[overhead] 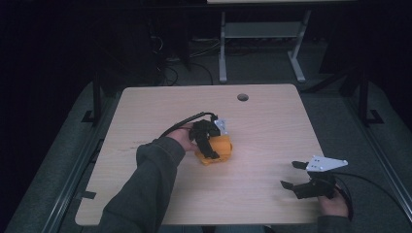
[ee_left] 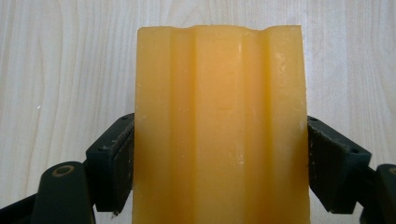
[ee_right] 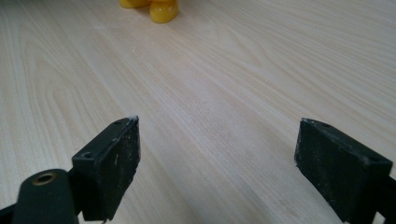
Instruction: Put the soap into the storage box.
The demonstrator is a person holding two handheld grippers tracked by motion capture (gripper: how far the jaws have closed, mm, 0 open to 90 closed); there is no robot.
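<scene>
An orange-yellow ribbed block [overhead: 223,148] rests near the middle of the wooden table [overhead: 267,131]. My left gripper [overhead: 210,144] comes down on it from above and is shut on it. In the left gripper view the block [ee_left: 219,116] sits between both black pads [ee_left: 114,163], which press on its two sides. My right gripper [overhead: 290,174] hovers near the front right corner, jaws spread wide and pointing left. Its own view shows the gripper [ee_right: 217,140] open over bare wood, with the yellow block [ee_right: 156,9] far ahead at the top edge.
A round cable hole [overhead: 243,97] sits near the table's far edge. Behind the table stand a white desk frame [overhead: 262,34] and cables on the dark floor. Bare tabletop lies between the two grippers.
</scene>
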